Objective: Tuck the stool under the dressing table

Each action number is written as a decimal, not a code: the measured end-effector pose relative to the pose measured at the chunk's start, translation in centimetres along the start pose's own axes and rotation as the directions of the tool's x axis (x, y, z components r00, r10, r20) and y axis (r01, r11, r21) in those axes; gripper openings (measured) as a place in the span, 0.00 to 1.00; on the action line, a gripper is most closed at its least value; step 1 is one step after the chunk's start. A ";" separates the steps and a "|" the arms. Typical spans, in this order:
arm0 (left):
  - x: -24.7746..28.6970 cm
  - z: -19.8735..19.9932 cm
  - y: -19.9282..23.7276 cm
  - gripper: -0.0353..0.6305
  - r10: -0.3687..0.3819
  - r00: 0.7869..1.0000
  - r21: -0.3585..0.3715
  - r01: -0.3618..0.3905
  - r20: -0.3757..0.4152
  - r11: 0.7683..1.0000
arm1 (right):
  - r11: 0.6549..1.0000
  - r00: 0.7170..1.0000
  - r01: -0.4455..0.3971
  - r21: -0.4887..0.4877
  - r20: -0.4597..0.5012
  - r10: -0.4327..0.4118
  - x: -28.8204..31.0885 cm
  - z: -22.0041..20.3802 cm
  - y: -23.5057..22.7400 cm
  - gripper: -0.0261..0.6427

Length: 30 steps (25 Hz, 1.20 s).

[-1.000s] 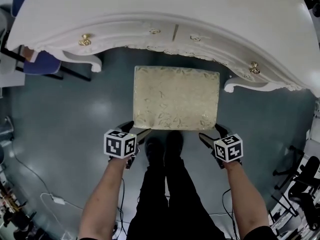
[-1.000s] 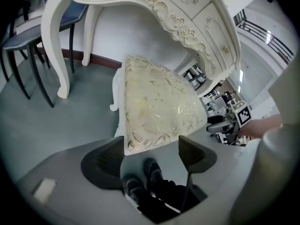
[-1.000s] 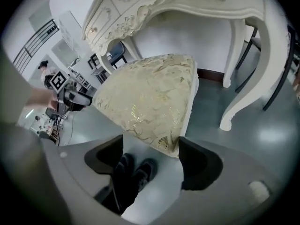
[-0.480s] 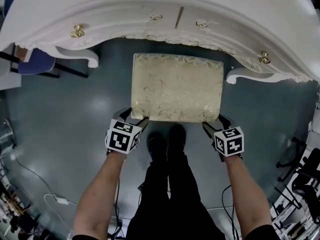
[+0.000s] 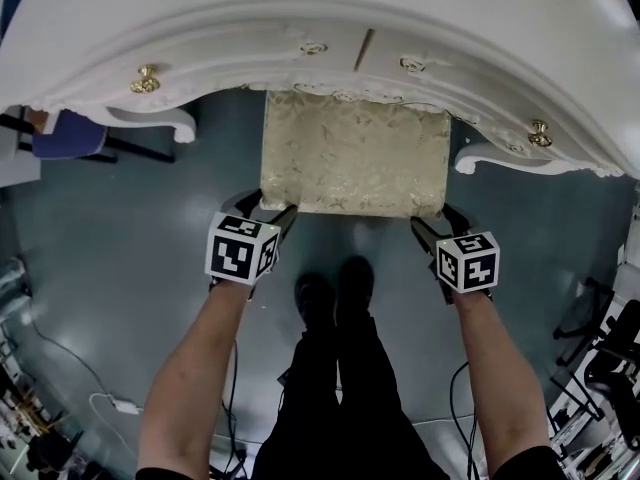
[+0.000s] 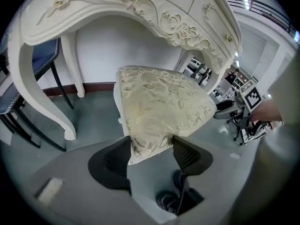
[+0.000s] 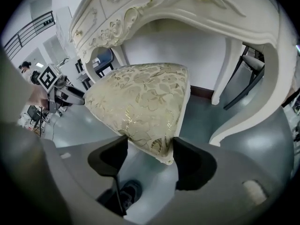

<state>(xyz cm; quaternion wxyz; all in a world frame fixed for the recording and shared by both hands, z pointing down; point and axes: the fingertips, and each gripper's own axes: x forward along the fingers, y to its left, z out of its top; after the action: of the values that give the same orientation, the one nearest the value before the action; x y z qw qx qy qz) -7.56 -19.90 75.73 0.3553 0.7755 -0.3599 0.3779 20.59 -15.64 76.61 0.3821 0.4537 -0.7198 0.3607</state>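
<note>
1. A cream, gold-patterned stool [image 5: 352, 158] stands on the grey floor [image 5: 120, 228]. Its far edge is just under the front of the white dressing table [image 5: 300, 8], between the table's curved legs [image 5: 165, 120]. Most of the seat sticks out.
2. The left gripper [image 5: 272, 208] has just been closing. Its jaws pinch the seat's near left corner.
3. The right gripper [image 5: 437, 218] has likewise been closing and clamps the near right corner.
4. Gripping both near corners probably keeps the stool square while it is pushed in, so it clears the legs.

The right gripper [image 7: 149, 146], jaws just closing, seemingly pinches the stool [image 7: 140, 97] corner.
</note>
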 end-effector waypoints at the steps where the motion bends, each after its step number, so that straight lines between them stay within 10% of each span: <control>1: 0.2 0.6 0.3 0.51 0.006 1.000 -0.002 -0.005 0.011 1.000 | 1.000 1.000 0.000 -0.004 0.010 0.000 0.3 0.7 -0.4 0.50; 20: 1.2 7.2 2.9 0.46 0.177 0.964 -0.006 -0.179 0.197 0.984 | 0.995 0.983 0.098 0.007 0.158 -0.098 2.4 7.7 -3.2 0.47; 25: 0.6 5.9 2.9 0.09 0.198 0.959 -0.053 -0.192 0.201 0.980 | 0.986 0.969 0.153 0.071 0.186 -0.164 1.1 7.0 -3.2 0.35; 30: 1.2 6.3 1.8 0.10 0.177 0.963 0.027 -0.186 0.202 0.982 | 0.987 0.968 0.152 0.045 0.196 -0.158 0.2 7.1 -2.3 0.20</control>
<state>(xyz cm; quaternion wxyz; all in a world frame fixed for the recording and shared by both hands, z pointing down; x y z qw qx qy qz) -6.39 -26.31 74.27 0.2637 0.7810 -0.4543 0.3377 21.06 -22.64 73.99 0.3285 0.5477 -0.7113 0.2934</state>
